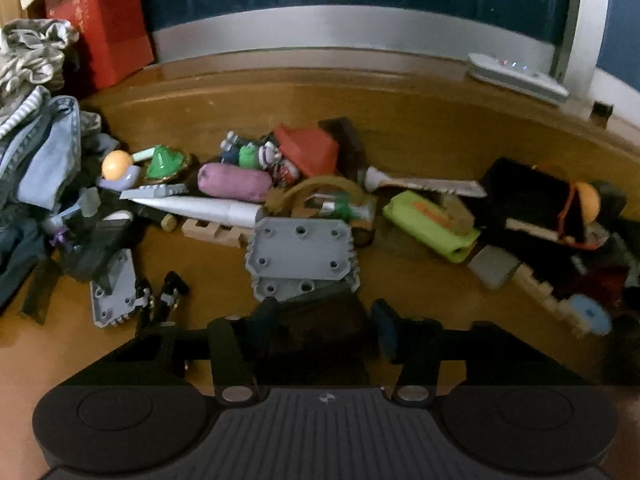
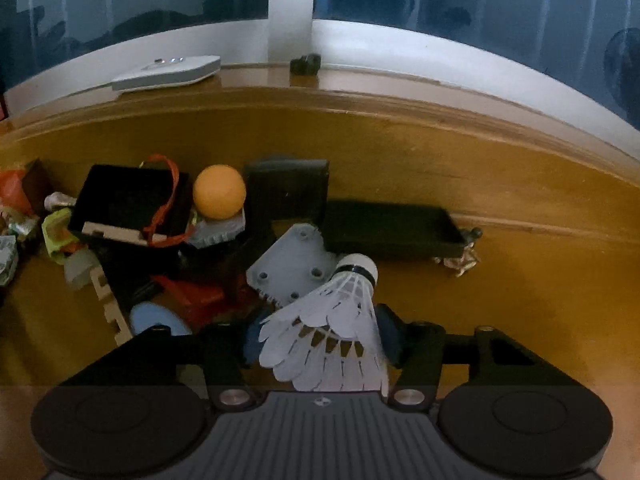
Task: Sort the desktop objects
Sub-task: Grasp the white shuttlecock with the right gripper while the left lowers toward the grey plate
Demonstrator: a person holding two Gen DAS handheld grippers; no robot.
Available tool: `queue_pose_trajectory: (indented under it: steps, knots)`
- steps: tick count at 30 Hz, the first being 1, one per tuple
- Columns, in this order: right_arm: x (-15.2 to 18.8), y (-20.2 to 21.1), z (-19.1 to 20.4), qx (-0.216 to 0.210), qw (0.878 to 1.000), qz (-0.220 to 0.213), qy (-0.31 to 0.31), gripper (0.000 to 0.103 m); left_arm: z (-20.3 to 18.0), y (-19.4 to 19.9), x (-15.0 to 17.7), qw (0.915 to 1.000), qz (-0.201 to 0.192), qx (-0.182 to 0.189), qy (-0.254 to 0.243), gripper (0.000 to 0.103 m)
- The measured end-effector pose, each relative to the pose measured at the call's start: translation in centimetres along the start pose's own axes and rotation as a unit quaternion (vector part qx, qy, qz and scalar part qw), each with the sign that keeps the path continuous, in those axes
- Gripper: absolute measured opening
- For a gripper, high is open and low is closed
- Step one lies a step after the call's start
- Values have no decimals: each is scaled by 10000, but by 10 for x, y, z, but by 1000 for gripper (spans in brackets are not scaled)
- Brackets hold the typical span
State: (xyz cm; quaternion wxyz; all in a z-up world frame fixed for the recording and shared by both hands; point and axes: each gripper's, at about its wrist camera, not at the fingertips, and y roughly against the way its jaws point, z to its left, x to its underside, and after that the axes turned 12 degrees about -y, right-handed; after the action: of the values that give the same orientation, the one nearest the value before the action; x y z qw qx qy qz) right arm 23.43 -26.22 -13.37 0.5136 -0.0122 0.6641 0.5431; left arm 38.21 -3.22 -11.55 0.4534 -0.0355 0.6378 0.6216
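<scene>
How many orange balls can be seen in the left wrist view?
2. One orange ball lies at the left beside the green toy; the other is at the right on the black box. More may be hidden.

A white feathered shuttlecock (image 2: pixel 340 328) sat low in the centre of the right wrist frame, its skirt spread toward the camera and its black-banded cork tip pointing up and right, pressed between the right gripper's (image 2: pixel 320 338) two fingers. Just above it lay a grey plate with holes (image 2: pixel 294 270), tilted. An orange ball (image 2: pixel 219 192) rested left of centre. In the left wrist frame, a pink roll (image 1: pixel 234 181) lay at mid-left and a lime-green case (image 1: pixel 430 224) at mid-right.
</scene>
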Motion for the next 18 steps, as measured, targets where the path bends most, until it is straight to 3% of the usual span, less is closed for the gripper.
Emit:
queue_pose_trajectory:
  steps: [2, 5, 11, 18]
  knots:
    - [0, 2, 1, -33, 9999, -59, 87, 47, 0, 1, 3, 10000, 13, -15, 84, 20]
    - [-3, 4, -1, -120, 9999, -61, 58, 44, 1, 5, 4, 9998, -5, -15, 178, 7]
    - [-6, 11, -3, -198, 9997, -120, 10, 38, 2, 14, 5, 9996, -154, -108, 197, 3]
    - [-10, 29, -3, -345, 9989, -298, -47, 35, 2, 40, 6, 9980, -613, -165, 68, 2]
